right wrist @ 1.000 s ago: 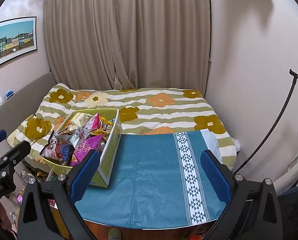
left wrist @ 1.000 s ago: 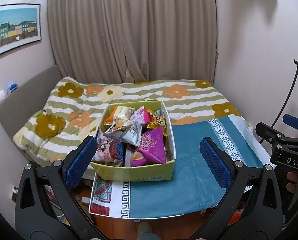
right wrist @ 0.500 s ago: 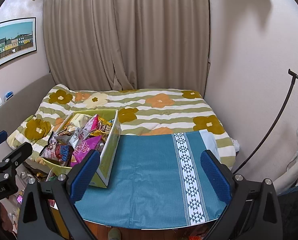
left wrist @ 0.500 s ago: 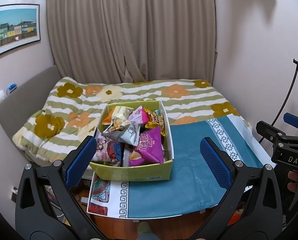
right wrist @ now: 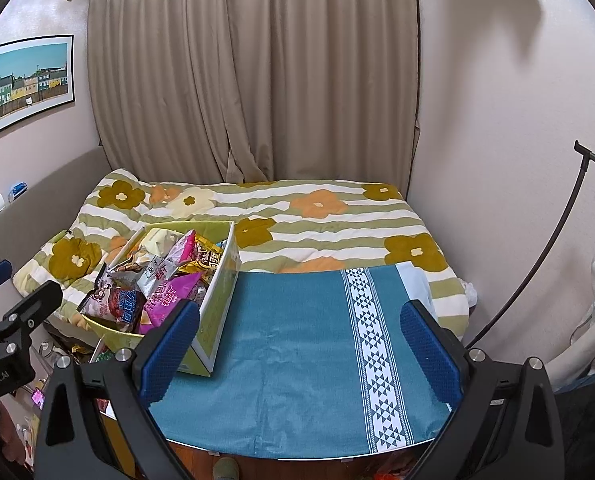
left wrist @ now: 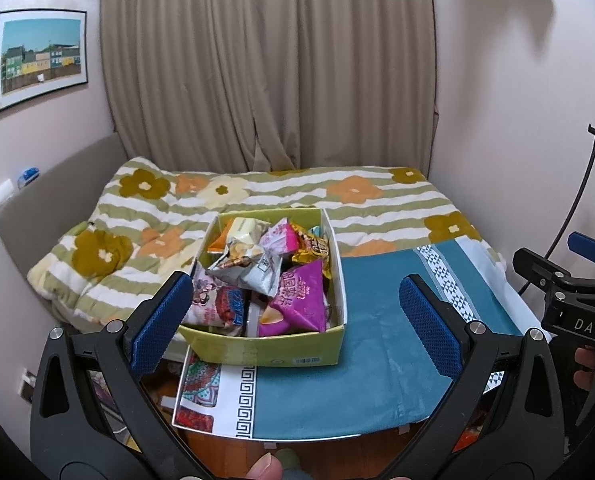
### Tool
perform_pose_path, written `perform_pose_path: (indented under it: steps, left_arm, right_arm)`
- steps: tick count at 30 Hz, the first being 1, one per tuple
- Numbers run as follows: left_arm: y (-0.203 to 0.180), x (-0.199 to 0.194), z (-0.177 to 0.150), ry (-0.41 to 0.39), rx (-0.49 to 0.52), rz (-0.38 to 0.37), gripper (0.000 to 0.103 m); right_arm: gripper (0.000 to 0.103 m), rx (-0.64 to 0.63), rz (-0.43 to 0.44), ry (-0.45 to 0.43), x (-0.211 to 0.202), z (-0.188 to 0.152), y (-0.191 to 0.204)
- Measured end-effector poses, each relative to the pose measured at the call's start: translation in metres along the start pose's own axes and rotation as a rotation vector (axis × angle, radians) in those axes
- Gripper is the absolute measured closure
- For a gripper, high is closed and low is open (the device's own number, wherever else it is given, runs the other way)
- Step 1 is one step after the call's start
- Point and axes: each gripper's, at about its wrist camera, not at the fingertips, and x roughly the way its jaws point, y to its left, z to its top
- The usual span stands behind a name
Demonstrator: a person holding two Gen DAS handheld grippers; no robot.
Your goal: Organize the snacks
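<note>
A yellow-green cardboard box [left wrist: 265,348] sits on the left part of a table covered by a teal cloth [left wrist: 377,360]. It is full of snack bags, among them a magenta bag [left wrist: 297,304], a silver bag [left wrist: 253,268] and a pink-and-blue bag [left wrist: 217,304]. My left gripper [left wrist: 293,332] is open and empty, held above the table's near edge in front of the box. My right gripper [right wrist: 297,348] is open and empty over the teal cloth [right wrist: 297,340], to the right of the box [right wrist: 213,312].
A bed with a flowered striped quilt [left wrist: 257,200] lies behind the table, with curtains [left wrist: 265,72] beyond. A wall [right wrist: 517,120] and a black stand [right wrist: 553,248] are on the right. Clutter lies on the floor at the left [right wrist: 37,396].
Both views have drifted slightly; the left gripper has edged back and up a little from the box. Both grippers stay open and empty.
</note>
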Motion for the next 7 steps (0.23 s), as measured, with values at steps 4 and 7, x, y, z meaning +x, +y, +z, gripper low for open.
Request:
perform_pose_path:
  steps: [4, 7]
  left_arm:
    - [-0.0002, 0.0, 0.0002, -0.012, 0.004, 0.002, 0.001]
    - [0.0003, -0.0017, -0.0005, -0.02, 0.003, 0.007, 0.001]
  right_arm:
    - [0.003, 0.004, -0.001, -0.008, -0.0017, 0.0029, -0.0027]
    - [0.003, 0.007, -0.003, -0.014, -0.0025, 0.0049, -0.0032]
